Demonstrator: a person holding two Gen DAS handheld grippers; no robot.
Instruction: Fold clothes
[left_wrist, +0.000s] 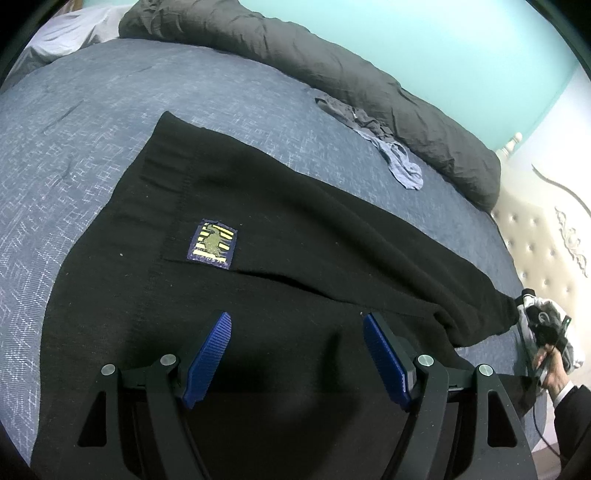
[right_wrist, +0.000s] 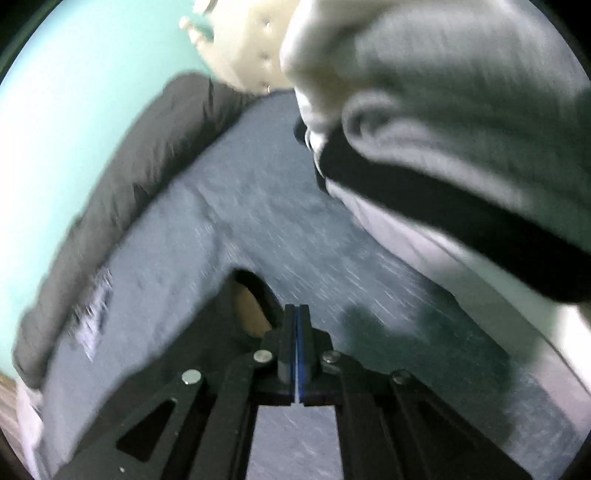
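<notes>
Black sweater (left_wrist: 295, 258) is spread flat on the blue bedspread (left_wrist: 92, 129), patch (left_wrist: 216, 245) facing up. Left gripper (left_wrist: 297, 325) is held over it at 6 o'clock, fingers wide apart, nothing grabbed. Right gripper (right_wrist: 298, 314) is clamped tight on the sweater's edge at 3 o'clock

Bedspread (left_wrist: 74, 155) lay bare left of black garment (left_wrist: 258, 295), open room there. Far side blocked by rolled grey duvet (left_wrist: 332, 74), w/ crumpled blue cloth (left_wrist: 391, 155) just beside it. Headboard (left_wrist: 535, 240) closed off right end. Grey-white clothes pile (right_wrist: 461, 129) crowded space ahead of right gripper (right_wrist: 297, 325).
</notes>
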